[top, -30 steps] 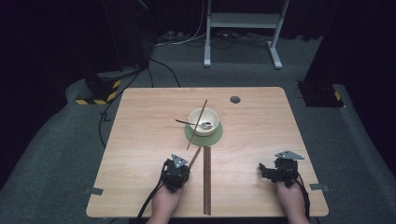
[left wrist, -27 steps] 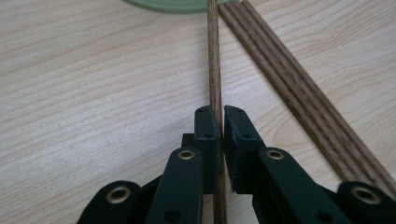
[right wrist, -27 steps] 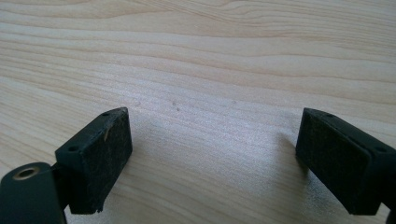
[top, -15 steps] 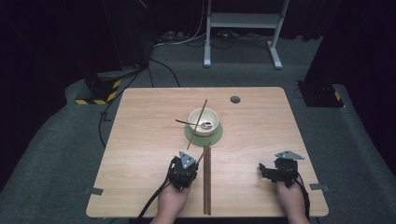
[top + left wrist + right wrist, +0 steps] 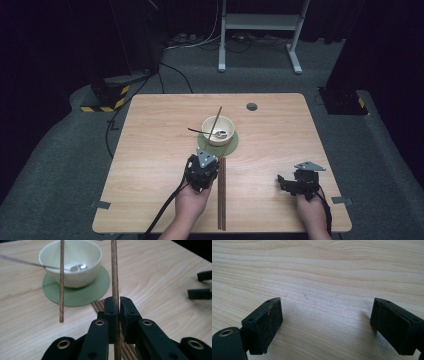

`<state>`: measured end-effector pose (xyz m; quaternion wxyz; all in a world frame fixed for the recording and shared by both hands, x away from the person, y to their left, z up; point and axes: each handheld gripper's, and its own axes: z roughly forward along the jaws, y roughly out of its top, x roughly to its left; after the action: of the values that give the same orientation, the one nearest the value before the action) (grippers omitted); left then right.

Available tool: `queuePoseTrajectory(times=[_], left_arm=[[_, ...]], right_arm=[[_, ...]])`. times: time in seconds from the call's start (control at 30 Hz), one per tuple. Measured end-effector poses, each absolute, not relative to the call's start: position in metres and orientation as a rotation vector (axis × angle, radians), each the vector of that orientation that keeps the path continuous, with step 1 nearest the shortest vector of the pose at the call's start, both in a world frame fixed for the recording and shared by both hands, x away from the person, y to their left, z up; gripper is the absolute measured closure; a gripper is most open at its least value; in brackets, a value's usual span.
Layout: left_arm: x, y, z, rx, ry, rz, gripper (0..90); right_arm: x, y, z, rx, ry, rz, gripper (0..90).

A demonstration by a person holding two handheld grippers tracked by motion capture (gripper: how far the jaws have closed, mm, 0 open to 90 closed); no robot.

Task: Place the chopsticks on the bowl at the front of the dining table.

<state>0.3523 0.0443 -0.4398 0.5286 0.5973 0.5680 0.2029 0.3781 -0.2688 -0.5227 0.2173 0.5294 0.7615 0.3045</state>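
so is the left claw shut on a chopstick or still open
Shut on a chopstick: in the left gripper view the left claw has its jaws pressed against the wooden stick running between them.

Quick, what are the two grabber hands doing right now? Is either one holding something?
Left gripper: shut on a wooden chopstick.
Right gripper: open, holding nothing, jaws wide apart above the bare table.

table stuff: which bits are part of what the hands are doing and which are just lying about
In use:
- left gripper, its fingers shut on a chopstick
- chopstick leaning in the bowl
- wooden strip

Lying about:
- spoon in the bowl
- green coaster
- right gripper, open over bare table
- dark disc
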Motion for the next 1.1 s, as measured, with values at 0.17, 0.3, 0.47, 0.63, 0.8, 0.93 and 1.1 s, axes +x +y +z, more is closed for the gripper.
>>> queuePoseTrajectory(times=[0.17,0.3,0.47,0.63,0.8,0.93,1.1], left_arm=[[0.368,0.045,-0.431,1.435,1.361,0.495,83.8],[0.381,0.043,-0.424,1.416,1.373,0.486,83.8],[0.399,0.039,-0.412,1.384,1.381,0.494,83.8],[0.414,0.037,-0.403,1.378,1.385,0.504,83.8],[0.426,0.033,-0.401,1.369,1.394,0.514,83.8],[0.436,0.028,-0.4,1.369,1.394,0.521,83.8],[0.45,0.026,-0.399,1.378,1.413,0.536,83.8]], right_arm=[[0.378,-0.269,-0.523,1.465,2.109,0.845,10.5],[0.378,-0.269,-0.523,1.467,2.108,0.843,10.5],[0.378,-0.269,-0.523,1.453,2.113,0.84,10.5],[0.378,-0.27,-0.523,1.451,2.112,0.841,10.5],[0.378,-0.269,-0.523,1.453,2.112,0.84,10.5],[0.378,-0.27,-0.523,1.453,2.113,0.841,10.5],[0.378,-0.27,-0.523,1.452,2.114,0.841,10.5]])
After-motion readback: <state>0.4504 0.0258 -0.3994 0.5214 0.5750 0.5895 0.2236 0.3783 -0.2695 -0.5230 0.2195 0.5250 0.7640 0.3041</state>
